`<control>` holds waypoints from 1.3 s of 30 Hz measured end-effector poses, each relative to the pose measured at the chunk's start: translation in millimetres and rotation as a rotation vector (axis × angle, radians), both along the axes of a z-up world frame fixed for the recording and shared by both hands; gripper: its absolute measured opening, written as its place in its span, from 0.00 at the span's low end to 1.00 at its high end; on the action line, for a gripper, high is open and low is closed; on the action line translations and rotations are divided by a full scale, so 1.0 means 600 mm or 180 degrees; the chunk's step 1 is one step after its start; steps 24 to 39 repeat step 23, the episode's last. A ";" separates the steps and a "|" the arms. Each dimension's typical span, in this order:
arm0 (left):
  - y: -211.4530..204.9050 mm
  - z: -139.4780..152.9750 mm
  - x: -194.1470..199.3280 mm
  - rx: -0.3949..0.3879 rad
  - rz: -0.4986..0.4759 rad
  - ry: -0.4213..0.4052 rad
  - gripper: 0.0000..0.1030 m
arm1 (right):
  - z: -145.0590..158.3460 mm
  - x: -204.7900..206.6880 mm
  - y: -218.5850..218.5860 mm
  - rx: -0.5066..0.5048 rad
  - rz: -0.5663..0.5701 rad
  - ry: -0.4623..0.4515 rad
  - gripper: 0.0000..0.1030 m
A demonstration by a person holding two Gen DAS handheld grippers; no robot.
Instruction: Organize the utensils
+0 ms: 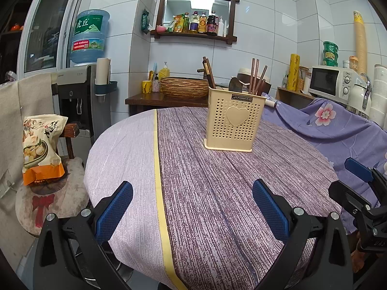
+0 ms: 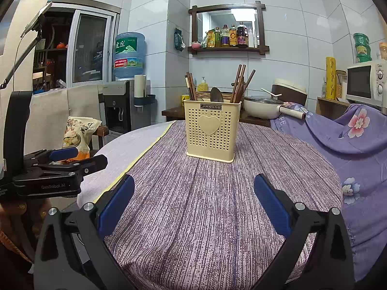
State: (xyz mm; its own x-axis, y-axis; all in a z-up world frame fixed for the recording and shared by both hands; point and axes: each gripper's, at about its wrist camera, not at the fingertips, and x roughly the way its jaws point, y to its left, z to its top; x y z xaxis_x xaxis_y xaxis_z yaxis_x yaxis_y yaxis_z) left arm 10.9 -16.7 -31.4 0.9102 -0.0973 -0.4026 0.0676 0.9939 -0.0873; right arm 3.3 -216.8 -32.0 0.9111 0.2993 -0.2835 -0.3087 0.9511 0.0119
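Note:
A cream perforated utensil holder [image 1: 233, 119] with a heart on its front stands upright on the round table [image 1: 217, 193]; it also shows in the right wrist view [image 2: 212, 134]. Brown chopsticks [image 1: 256, 77] and a dark spoon [image 1: 234, 84] stand in it, chopsticks [image 2: 239, 82] and spoon [image 2: 216, 94] also in the right view. My left gripper [image 1: 192, 200] is open and empty, low over the near table edge. My right gripper [image 2: 194, 197] is open and empty, just to its right.
A purple striped cloth with a yellow stripe [image 1: 158, 169] covers the table. A snack bag [image 1: 41, 145] lies on a stool at left. A floral purple cloth [image 1: 338, 125] drapes at right. A water dispenser [image 1: 82, 89], basket [image 1: 185, 88], pan [image 2: 262, 106] and microwave [image 1: 331, 81] stand behind.

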 end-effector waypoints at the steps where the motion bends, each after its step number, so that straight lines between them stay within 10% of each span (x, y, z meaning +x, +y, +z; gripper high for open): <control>1: 0.000 0.000 -0.001 0.0002 0.0000 0.0002 0.94 | 0.000 0.001 0.001 0.0002 0.0001 0.0001 0.94; 39: 0.006 0.001 0.000 0.0013 0.0025 -0.0005 0.94 | -0.001 0.002 -0.002 -0.0007 -0.0022 0.0004 0.94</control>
